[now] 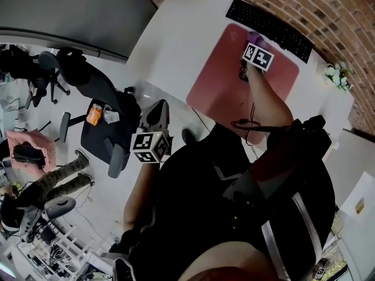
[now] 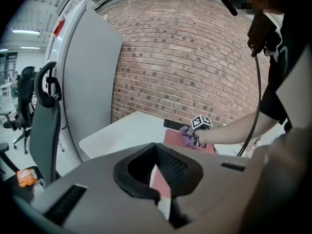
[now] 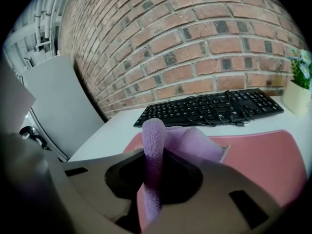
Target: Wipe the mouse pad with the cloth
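Note:
A pink mouse pad (image 1: 234, 95) (image 3: 263, 155) lies on the white desk (image 1: 170, 45), just in front of a black keyboard (image 1: 269, 28) (image 3: 214, 108). My right gripper (image 1: 252, 43) (image 3: 153, 135) is shut on a purple cloth (image 1: 254, 37) (image 3: 195, 140), which rests on the pad's far edge near the keyboard. One fold of the cloth stands up between the jaws. My left gripper (image 1: 157, 115) (image 2: 156, 147) hangs back off the desk, close to the person's body, its jaws together with nothing in them. From there I see the right gripper (image 2: 194, 136) and cloth (image 2: 185, 130) over the pad (image 2: 207, 147).
A brick wall runs behind the desk. A small potted plant (image 1: 336, 75) (image 3: 300, 89) stands at the keyboard's right end. A black office chair (image 1: 99, 110) (image 2: 46, 116) stands on the floor left of the desk, beside a grey partition (image 2: 92, 82).

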